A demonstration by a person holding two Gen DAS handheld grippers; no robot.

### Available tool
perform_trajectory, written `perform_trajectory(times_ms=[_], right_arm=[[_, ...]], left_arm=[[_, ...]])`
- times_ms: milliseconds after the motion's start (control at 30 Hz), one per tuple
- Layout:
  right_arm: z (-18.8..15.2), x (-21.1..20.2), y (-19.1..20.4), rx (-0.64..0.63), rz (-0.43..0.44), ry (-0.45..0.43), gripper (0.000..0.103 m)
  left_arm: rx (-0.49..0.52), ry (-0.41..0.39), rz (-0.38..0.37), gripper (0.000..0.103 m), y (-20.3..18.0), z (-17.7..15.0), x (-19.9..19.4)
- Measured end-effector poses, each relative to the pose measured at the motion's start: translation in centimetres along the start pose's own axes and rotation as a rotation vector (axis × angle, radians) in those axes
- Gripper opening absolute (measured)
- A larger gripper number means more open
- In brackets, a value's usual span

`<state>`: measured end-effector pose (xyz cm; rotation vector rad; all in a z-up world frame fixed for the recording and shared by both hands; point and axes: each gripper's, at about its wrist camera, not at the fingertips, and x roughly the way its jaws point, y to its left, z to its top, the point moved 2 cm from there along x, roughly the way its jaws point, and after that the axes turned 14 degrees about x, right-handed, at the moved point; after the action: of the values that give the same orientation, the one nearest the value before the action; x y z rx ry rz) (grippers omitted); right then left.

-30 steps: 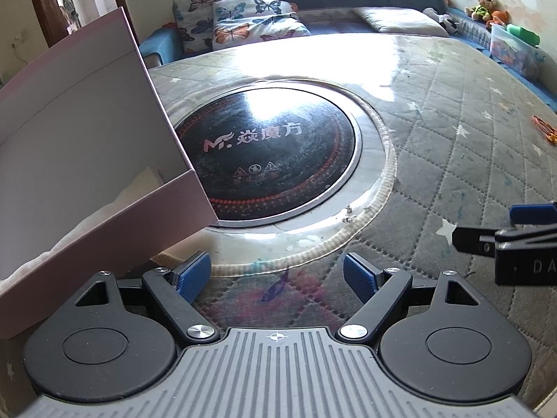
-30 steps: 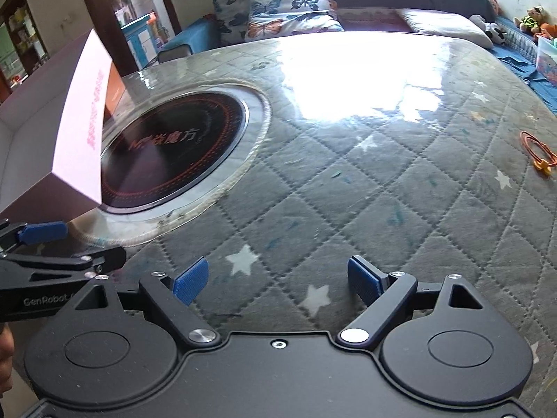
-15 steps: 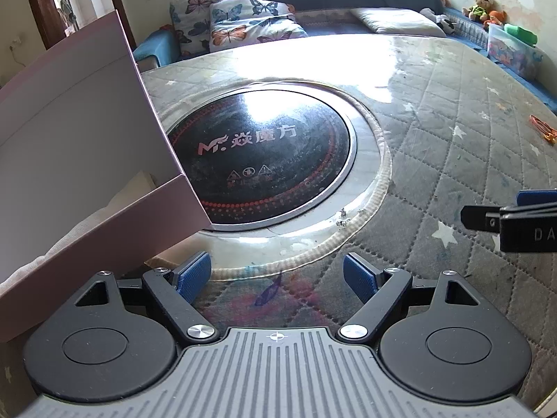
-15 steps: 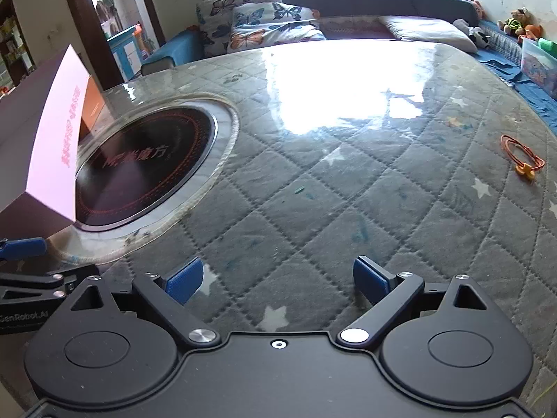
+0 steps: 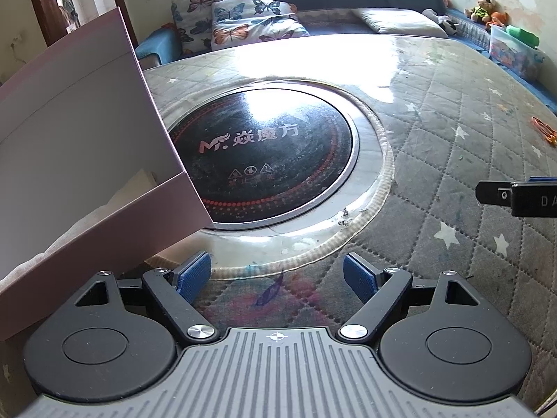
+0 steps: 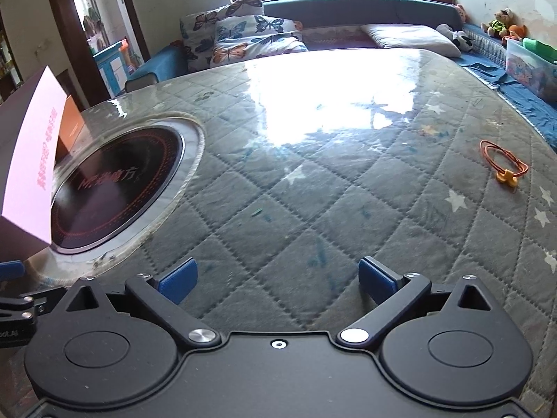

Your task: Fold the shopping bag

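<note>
A pink paper shopping bag (image 5: pixel 73 132) stands open on the left of the quilted table, its mouth toward me and its pale inside showing. In the right wrist view the bag (image 6: pixel 29 163) shows its printed pink side at the far left edge. My left gripper (image 5: pixel 276 275) hovers just right of the bag's near corner, jaws open, with only the tablecloth between the blue pads. My right gripper (image 6: pixel 276 280) is over the bare quilt farther right, its jaws opening with nothing between them. Its black tip (image 5: pixel 515 196) shows at the right edge of the left wrist view.
A round black hob (image 5: pixel 264 153) is set into the table (image 6: pixel 348 191) beside the bag. An orange cord loop (image 6: pixel 503 165) lies at the right. Behind the table are a sofa with butterfly cushions (image 6: pixel 243 35) and a plastic toy box (image 6: pixel 529 66).
My right gripper has slid to the right, away from the bag and the left gripper, and its jaws have spread wider. The left gripper and the bag have stayed put.
</note>
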<state>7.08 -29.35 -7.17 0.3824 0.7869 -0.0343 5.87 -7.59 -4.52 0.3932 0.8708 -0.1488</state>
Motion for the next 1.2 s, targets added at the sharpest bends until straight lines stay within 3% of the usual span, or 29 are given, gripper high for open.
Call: perform_trajectory(times_ms=[1200], right_arm=[[1.0, 1.5, -0.7, -0.027, -0.046, -0.065, 0.103]], left_arm=[[-0.032, 0.023, 0.025, 0.084, 1.9, -1.1, 0.0]])
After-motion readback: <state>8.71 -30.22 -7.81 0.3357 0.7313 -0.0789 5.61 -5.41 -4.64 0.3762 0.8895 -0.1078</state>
